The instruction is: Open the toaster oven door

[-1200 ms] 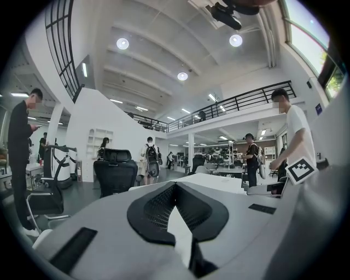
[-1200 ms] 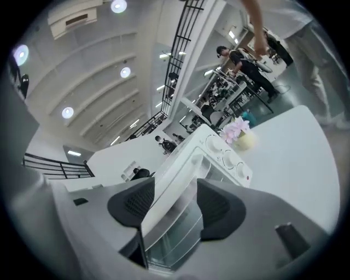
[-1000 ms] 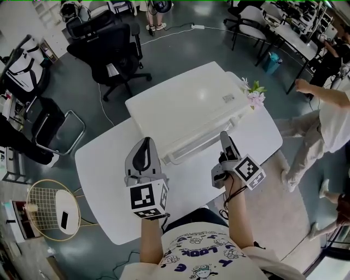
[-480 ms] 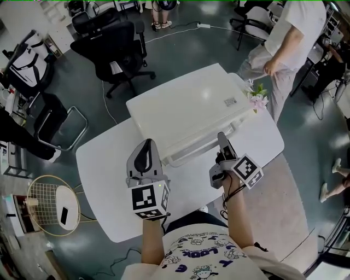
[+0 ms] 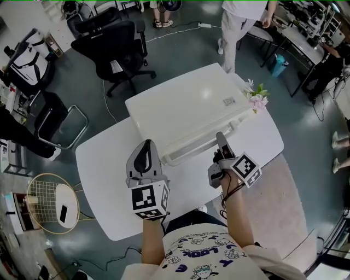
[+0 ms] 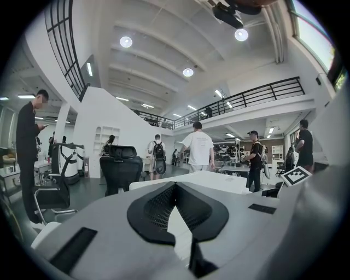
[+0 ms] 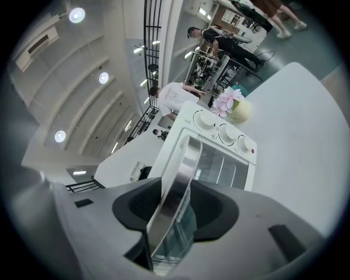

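Observation:
A white toaster oven point(image 5: 186, 109) stands on a white table point(image 5: 104, 164) with its door shut. The metal door handle point(image 5: 192, 151) runs along its near front edge. My right gripper point(image 5: 220, 143) is at the right end of that handle. In the right gripper view the handle point(image 7: 178, 186) stands between the jaws of this gripper point(image 7: 175, 205), which are closing; a gap still shows on the right side. Three knobs point(image 7: 224, 131) sit beside the glass door. My left gripper point(image 5: 145, 149) hovers near the oven's front left, shut and holding nothing point(image 6: 175, 186).
A small pot of pink flowers point(image 5: 256, 95) stands at the oven's right rear corner. Black office chairs point(image 5: 109, 44) are behind the table, and a person point(image 5: 235, 16) walks there. A round wire stand point(image 5: 52, 210) sits on the floor at the left.
My right gripper has shifted slightly left onto the handle end. A person in the background has walked from the right side to the far back. The left gripper has stayed put.

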A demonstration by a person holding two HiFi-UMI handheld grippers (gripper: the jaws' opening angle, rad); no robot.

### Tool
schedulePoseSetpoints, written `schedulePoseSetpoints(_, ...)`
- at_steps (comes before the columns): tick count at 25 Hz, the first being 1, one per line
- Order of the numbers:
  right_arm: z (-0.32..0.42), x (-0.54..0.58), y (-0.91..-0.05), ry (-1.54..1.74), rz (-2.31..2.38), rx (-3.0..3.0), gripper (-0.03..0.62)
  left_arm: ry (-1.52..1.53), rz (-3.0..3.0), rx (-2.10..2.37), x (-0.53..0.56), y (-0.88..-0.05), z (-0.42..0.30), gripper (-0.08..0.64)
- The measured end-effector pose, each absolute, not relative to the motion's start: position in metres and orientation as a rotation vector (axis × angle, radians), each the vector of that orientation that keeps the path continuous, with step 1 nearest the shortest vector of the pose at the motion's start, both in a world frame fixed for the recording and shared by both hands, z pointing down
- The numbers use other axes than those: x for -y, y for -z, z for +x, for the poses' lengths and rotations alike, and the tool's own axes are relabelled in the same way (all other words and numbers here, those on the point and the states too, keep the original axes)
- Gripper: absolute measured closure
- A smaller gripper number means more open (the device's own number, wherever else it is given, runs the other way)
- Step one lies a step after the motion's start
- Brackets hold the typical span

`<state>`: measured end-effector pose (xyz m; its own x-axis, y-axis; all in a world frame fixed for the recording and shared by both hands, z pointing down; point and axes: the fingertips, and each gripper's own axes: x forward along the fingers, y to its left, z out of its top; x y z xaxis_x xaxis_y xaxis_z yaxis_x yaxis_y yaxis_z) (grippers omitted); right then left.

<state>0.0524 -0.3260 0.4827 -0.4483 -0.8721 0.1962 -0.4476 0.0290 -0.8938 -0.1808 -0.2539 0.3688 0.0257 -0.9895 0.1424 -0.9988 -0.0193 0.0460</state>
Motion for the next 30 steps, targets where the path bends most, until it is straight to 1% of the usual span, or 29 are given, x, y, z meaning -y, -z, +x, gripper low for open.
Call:
schedulePoseSetpoints(11,0.059,0.311,-0.488,1.43,-1.358,-1.937,0.431,-0.11,2.158,2.101,0.24,-0.368,-0.171,0.555)
schedulePoseSetpoints(30,0.099,0.254,-0.515,1.406,-1.542,-1.962,0.431,-0.123,2.214,2.015,0.209,-0.378,-0.132,0.556)
